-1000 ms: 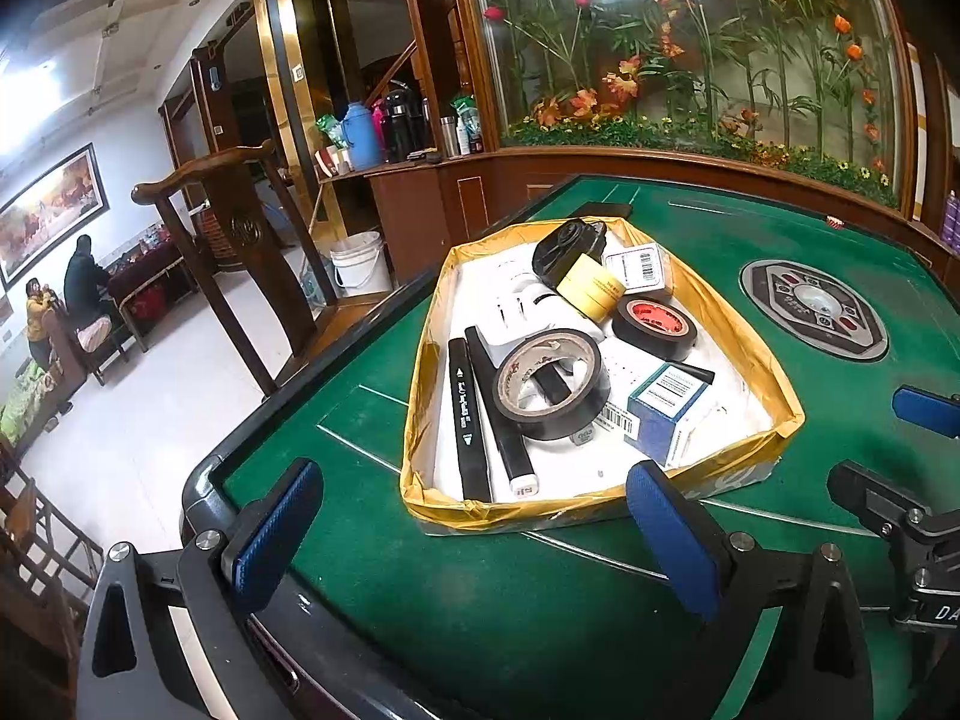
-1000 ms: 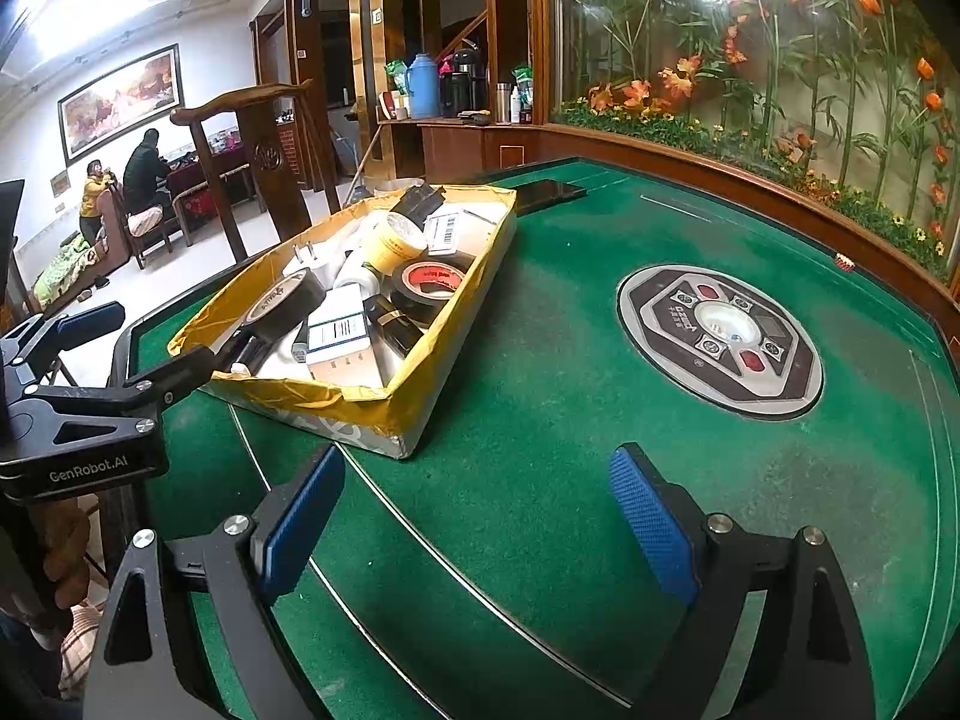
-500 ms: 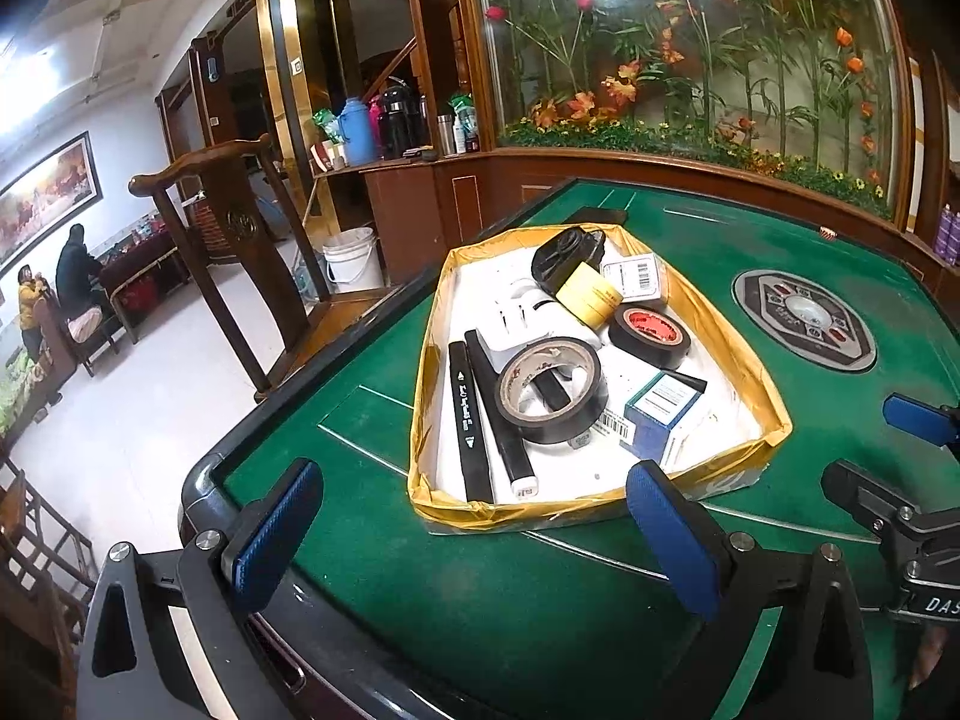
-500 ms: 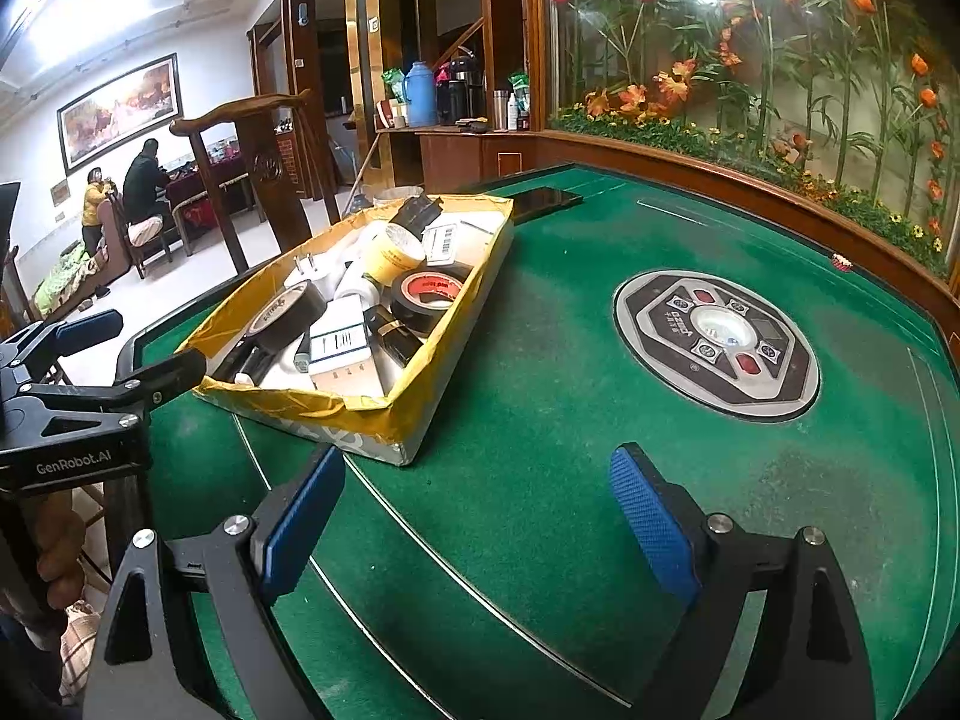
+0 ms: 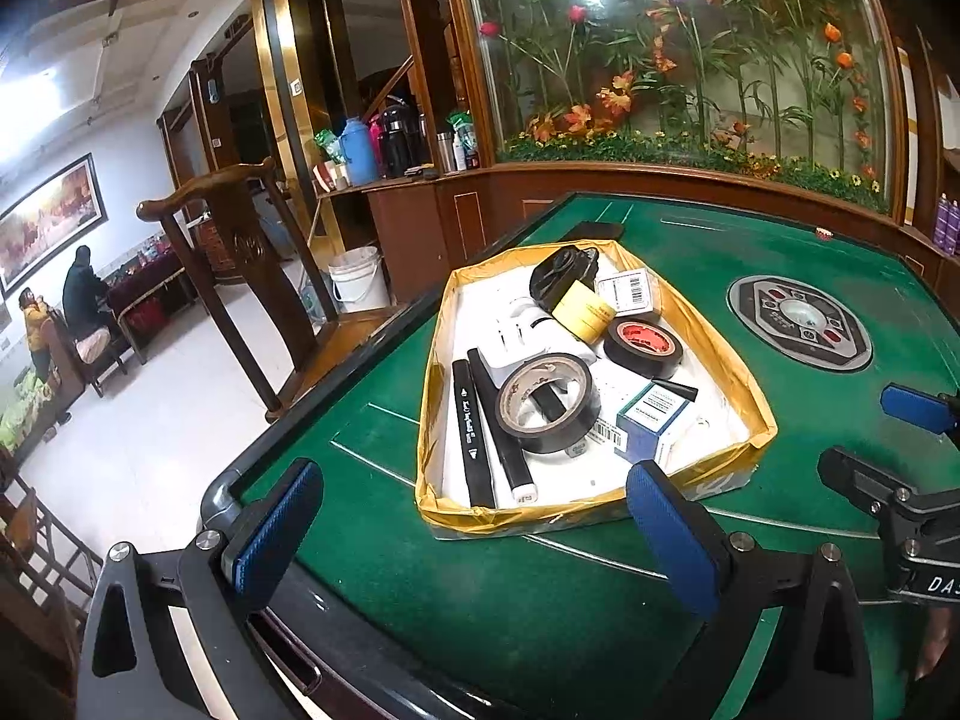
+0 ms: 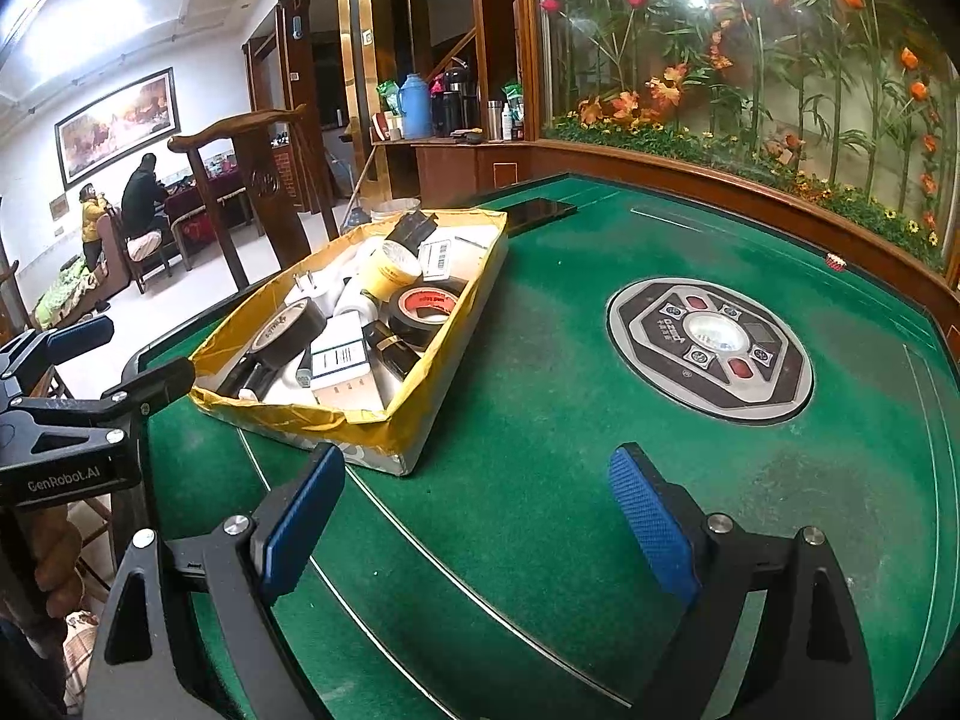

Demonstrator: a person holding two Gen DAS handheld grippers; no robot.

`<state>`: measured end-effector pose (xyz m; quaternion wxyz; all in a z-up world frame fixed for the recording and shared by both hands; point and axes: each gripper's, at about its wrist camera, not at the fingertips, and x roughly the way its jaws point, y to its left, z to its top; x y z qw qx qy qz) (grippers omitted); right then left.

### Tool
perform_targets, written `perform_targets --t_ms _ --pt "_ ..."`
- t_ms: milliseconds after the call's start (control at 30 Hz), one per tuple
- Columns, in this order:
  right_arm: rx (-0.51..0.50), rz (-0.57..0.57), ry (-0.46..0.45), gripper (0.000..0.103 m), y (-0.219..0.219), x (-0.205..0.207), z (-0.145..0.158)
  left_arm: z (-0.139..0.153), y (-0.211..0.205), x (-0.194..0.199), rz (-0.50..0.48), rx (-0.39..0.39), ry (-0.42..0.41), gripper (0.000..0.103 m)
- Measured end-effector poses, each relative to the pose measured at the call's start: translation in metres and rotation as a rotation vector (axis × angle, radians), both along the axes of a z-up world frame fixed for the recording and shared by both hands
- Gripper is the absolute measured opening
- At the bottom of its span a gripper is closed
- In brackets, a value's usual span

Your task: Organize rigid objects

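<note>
- Shallow yellow-lined cardboard tray (image 5: 729,360) is set on green felt table (image 5: 540,588), near its left edge.
- Held in tray: large black tape roll (image 5: 547,403) leaning on two black marker pens (image 5: 480,438), red-cored black tape roll (image 5: 643,348), yellow tape roll (image 5: 585,311), blue-white small box (image 5: 651,420), white plug adapter (image 5: 522,330).
- Left gripper (image 5: 474,531) is seen spread wide, nothing between its jaws, low before tray's near edge.
- Right gripper (image 6: 474,525) is seen spread wide, empty, over bare felt right of tray.
- Round grey control panel (image 6: 711,348) is set in table centre.
</note>
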<state>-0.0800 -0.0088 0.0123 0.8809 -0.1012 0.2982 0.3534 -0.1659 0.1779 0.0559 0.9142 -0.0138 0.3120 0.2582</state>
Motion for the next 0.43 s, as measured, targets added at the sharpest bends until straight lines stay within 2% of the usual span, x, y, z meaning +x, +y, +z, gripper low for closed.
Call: perform_targets --t_ms 433 --pt "0.028 -0.009 -0.013 0.09 -0.004 -0.004 0.004 0.007 -0.013 -0.012 -0.006 0.05 -0.009 0.102"
